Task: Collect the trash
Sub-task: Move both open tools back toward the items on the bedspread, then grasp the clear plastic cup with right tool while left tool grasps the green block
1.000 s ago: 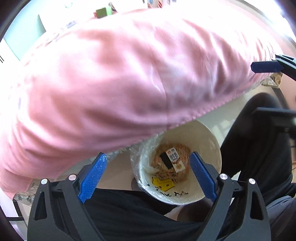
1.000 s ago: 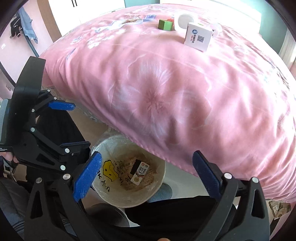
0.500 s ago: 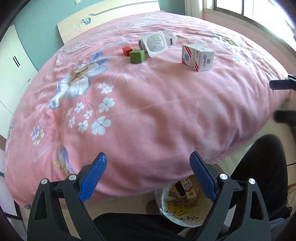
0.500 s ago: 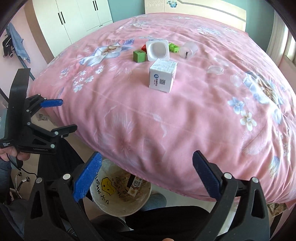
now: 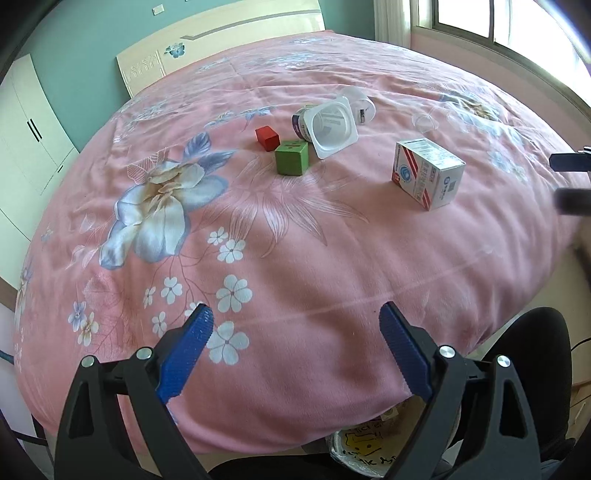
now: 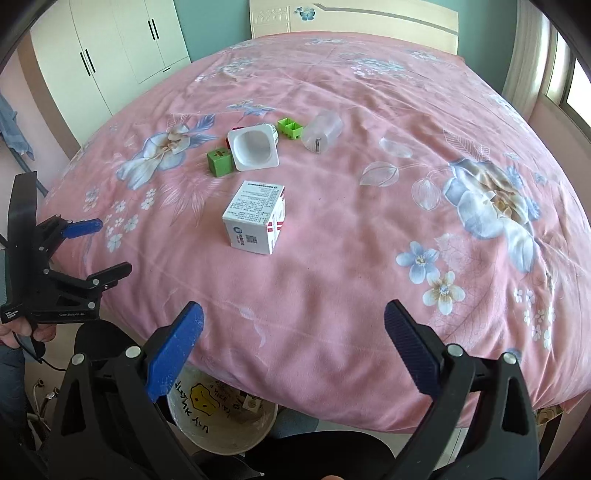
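A white carton point(image 5: 428, 172) point(image 6: 255, 216) lies on the pink floral bed. Behind it lie a white yogurt cup point(image 5: 330, 127) point(image 6: 253, 147) on its side and a clear plastic cup point(image 5: 360, 105) point(image 6: 322, 132). A white trash bin point(image 6: 221, 417) point(image 5: 365, 448) with a carton inside stands on the floor under the bed's near edge. My left gripper point(image 5: 295, 350) is open and empty above the bed's near edge; it also shows in the right wrist view point(image 6: 101, 245). My right gripper point(image 6: 293, 347) is open and empty, over the bed edge above the bin.
A green block point(image 5: 291, 158) point(image 6: 219, 162), a red block point(image 5: 266, 137) and a green brick point(image 6: 290, 128) lie beside the yogurt cup. A headboard point(image 6: 354, 18) and wardrobes point(image 6: 122, 40) stand behind the bed. A window point(image 5: 498, 22) is at the right.
Both grippers have risen from over the trash bin to above the bed. The bed top and its items have come into view; the bin has dropped to the bottom edge.
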The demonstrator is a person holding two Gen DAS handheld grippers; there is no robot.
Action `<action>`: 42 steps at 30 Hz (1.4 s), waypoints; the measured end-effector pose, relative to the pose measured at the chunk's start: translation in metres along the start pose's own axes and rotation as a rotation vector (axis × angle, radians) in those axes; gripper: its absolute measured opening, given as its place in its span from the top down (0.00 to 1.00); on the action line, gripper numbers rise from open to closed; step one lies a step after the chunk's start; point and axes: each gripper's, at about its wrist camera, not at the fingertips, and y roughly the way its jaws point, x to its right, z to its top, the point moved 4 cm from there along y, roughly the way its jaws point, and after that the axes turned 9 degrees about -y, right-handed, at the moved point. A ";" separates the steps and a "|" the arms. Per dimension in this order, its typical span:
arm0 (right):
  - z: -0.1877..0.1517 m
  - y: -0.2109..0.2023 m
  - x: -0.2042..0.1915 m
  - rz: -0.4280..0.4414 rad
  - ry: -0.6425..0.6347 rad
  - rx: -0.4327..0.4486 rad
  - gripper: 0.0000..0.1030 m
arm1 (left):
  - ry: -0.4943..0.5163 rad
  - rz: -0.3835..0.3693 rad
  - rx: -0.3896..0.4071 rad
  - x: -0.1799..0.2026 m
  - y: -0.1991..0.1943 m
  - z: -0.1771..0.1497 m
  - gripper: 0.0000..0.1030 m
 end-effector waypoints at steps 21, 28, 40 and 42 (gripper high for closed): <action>0.066 0.044 0.050 0.023 0.083 -0.038 0.07 | 0.006 -0.028 0.008 0.002 0.036 0.060 0.10; 0.085 0.064 0.062 0.035 0.092 -0.032 0.07 | -0.008 -0.025 0.021 -0.003 0.053 0.080 0.10; 0.115 0.097 0.075 0.084 0.159 -0.075 0.07 | 0.017 -0.010 0.001 -0.006 0.085 0.105 0.10; 0.118 0.102 0.075 0.073 0.149 -0.080 0.07 | 0.020 -0.012 0.000 -0.006 0.089 0.108 0.10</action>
